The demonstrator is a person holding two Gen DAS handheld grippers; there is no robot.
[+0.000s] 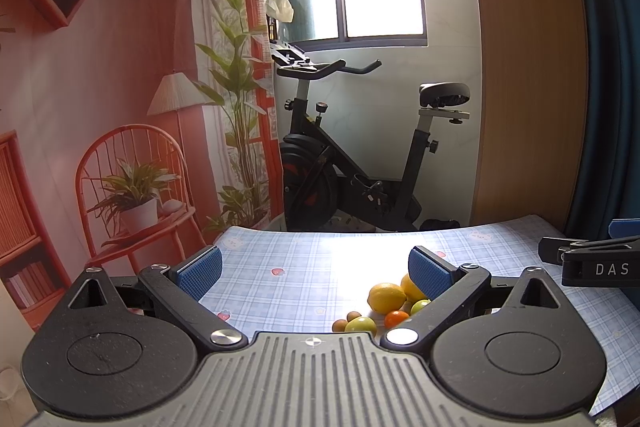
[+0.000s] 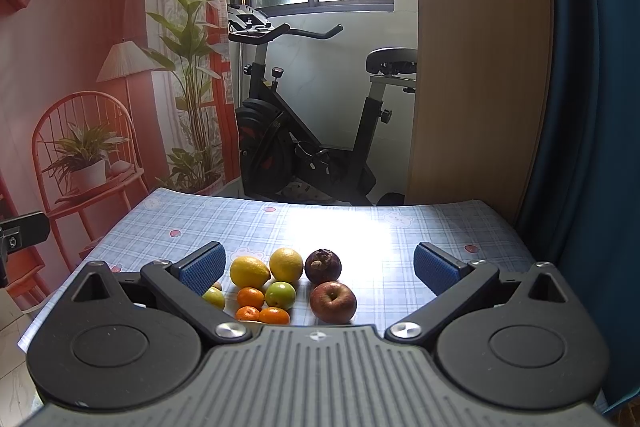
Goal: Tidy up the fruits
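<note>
— Fruit location?

— Clustered on the checked tablecloth (image 2: 360, 227), near edge: two lemons (image 2: 249, 271), green fruits (image 2: 280, 295), small oranges (image 2: 250, 297), a red apple (image 2: 333, 301), a dark mangosteen (image 2: 323, 265). Most touch a neighbour.

— Tongs?

— Right gripper (image 2: 320, 267) spread wide, empty, above the pile. Left gripper (image 1: 314, 269) likewise spread, holding nothing, beside the cluster.

— Handling?

— Judged firm, round, prone to roll. Apple stands slightly apart; grip it across the widest part. Oranges likely softer; squeeze lightly.
</note>
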